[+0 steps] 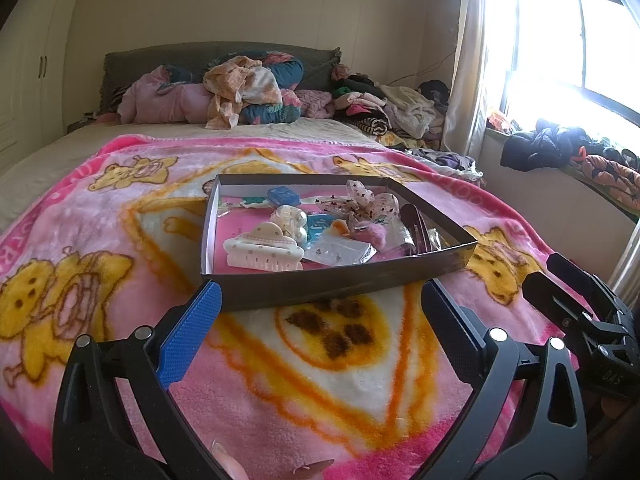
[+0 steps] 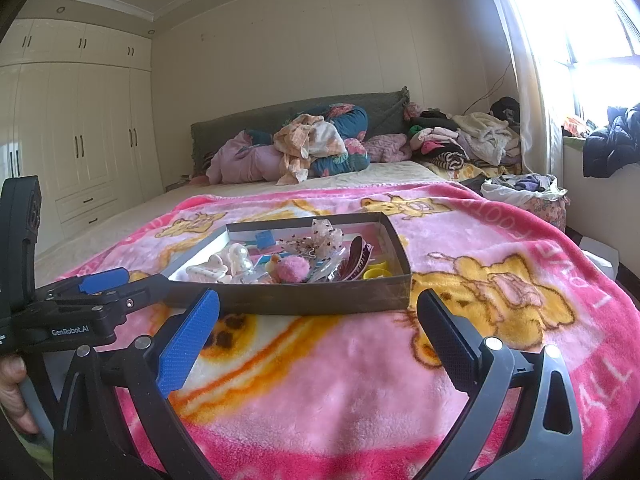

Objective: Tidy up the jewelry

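Observation:
A shallow dark cardboard box (image 1: pixel 340 286) sits on a pink bear blanket (image 1: pixel 100 240), also in the right wrist view (image 2: pixel 320 300). It holds a cream hair claw (image 1: pixel 262 250), a pearl clip (image 1: pixel 290 218), a blue item (image 1: pixel 284 195), a lace bow (image 1: pixel 370 200), a pink pompom (image 2: pixel 294 270), dark clips (image 2: pixel 358 260) and a yellow ring (image 2: pixel 378 271). My left gripper (image 1: pixel 320 304) is open and empty just before the box's near wall. My right gripper (image 2: pixel 318 312) is open and empty, also near the box front.
The blanket (image 2: pixel 360 380) covers a bed. Piled clothes and pillows (image 1: pixel 248 92) lie at the headboard. A wardrobe (image 2: pixel 80 152) stands left, a window sill with clothes (image 1: pixel 560 148) right. A bag of clothes (image 2: pixel 524 192) sits beside the bed.

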`<state>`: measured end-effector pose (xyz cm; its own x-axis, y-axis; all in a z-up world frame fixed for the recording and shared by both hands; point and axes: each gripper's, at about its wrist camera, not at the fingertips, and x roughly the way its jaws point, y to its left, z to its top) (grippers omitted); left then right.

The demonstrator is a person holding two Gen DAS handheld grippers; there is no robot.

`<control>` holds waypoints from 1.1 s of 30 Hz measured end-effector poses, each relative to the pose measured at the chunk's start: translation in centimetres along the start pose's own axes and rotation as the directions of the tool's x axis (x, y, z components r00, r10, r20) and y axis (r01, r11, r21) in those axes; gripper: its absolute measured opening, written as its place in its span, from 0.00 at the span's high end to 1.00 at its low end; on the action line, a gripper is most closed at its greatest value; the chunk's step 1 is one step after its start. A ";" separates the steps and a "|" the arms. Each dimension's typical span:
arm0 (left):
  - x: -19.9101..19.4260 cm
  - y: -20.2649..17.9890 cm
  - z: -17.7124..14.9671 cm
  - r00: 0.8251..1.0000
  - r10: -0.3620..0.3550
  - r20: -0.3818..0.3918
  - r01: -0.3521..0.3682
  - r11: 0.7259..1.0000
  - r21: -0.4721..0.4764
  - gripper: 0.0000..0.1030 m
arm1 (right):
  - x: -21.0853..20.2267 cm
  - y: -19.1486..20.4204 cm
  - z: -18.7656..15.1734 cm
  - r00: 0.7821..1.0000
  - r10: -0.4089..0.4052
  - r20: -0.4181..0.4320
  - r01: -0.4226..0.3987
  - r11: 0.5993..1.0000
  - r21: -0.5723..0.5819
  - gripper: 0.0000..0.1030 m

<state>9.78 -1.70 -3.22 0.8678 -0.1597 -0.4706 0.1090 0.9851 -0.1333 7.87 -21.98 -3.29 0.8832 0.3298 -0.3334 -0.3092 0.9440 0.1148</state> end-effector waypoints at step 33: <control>-0.2 0.5 0.4 1.000 -0.011 -0.002 0.011 1.000 -0.012 0.11 | -0.1 0.1 0.1 1.000 -0.002 0.006 0.002 1.000 -0.001 0.06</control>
<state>9.90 -1.12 -2.82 0.8656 -0.1710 -0.4706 0.1130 0.9823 -0.1491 7.80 -21.90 -3.19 0.8857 0.3281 -0.3283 -0.3081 0.9446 0.1128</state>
